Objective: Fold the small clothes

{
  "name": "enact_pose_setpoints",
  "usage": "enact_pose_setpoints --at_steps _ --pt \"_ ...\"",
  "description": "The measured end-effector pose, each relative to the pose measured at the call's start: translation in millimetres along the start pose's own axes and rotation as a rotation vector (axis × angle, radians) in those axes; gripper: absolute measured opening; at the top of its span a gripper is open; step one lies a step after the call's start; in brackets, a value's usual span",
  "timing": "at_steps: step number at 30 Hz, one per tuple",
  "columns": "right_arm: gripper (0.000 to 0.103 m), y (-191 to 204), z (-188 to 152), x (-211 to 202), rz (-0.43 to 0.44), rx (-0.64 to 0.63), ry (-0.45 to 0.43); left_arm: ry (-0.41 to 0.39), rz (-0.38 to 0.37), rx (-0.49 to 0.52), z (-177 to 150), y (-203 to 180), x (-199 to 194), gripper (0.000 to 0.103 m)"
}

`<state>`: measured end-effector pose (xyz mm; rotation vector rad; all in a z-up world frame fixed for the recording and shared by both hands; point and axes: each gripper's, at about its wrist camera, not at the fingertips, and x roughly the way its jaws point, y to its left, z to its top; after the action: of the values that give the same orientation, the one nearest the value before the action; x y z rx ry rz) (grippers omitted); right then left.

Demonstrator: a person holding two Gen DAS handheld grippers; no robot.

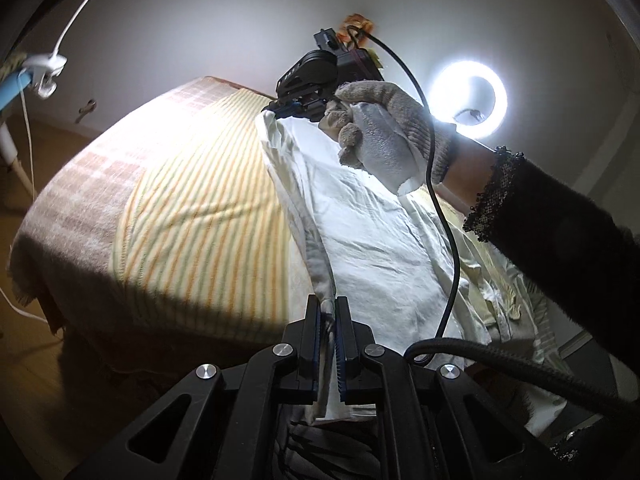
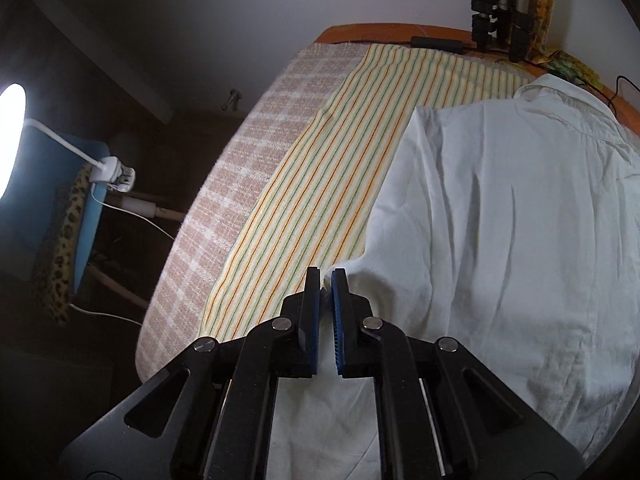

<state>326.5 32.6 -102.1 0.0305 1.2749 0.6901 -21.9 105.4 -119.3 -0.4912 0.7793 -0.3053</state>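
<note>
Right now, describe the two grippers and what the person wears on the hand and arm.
Both grippers are black, with angular linked arms, silver round pivot bolts and blue ribbed pads on flat fingers: the left gripper, the right gripper. A black cable runs from the right one. The hand wears a knitted beige-grey glove with a pale coated palm; the sleeve is dark and fuzzy with a black lace cuff.

One white shirt [image 2: 500, 220] lies on one striped cloth [image 2: 320, 184]. Beside the shirt are two grippers [image 1: 329, 312] and one ring lamp [image 1: 466, 94].
</note>
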Motion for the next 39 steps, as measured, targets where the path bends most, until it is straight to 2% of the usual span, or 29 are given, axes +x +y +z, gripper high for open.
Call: enact_pose_setpoints --at_steps 7,11,18,26,29,31,33,35,37,39 --pt "0.006 -49.7 -22.6 -52.2 0.067 0.043 -0.107 0.052 0.008 0.108 -1.7 -36.8 18.3 0.003" --pt "0.006 -88.0 -40.1 -68.0 0.077 0.092 -0.143 0.093 0.006 0.164 -7.0 -58.3 37.5 0.003" --pt "0.006 -148.9 -61.7 -67.5 0.046 0.194 -0.153 0.166 0.021 0.234 -18.8 -84.4 71.6 0.003" --pt "0.004 -161.2 -61.6 -53.2 0.022 0.178 -0.139 0.222 0.041 0.279 -26.7 -96.6 89.3 0.005" --pt "0.004 -158.4 -62.7 -48.7 0.002 0.15 -0.124 0.252 0.019 0.29 -30.8 -103.0 91.1 0.025" --pt "0.004 -161.1 -64.5 -54.4 0.012 0.156 -0.137 0.246 0.008 0.313 -33.1 -105.6 83.7 0.028" --pt "0.009 -166.8 -66.6 -65.7 0.032 0.179 -0.152 0.245 0.012 0.336 -36.2 -105.9 75.0 0.031" --pt "0.02 -170.7 -70.5 -79.5 0.042 0.187 -0.17 0.241 0.019 0.346 -38.3 -102.9 64.9 0.031" --pt "0.039 -172.0 -77.4 -99.0 0.031 0.172 -0.204 0.229 0.042 0.351 -39.0 -99.2 55.2 0.031" --pt "0.043 -173.6 -85.5 -118.9 0.037 0.161 -0.238 0.201 0.074 0.35 -38.1 -96.0 44.9 0.031"
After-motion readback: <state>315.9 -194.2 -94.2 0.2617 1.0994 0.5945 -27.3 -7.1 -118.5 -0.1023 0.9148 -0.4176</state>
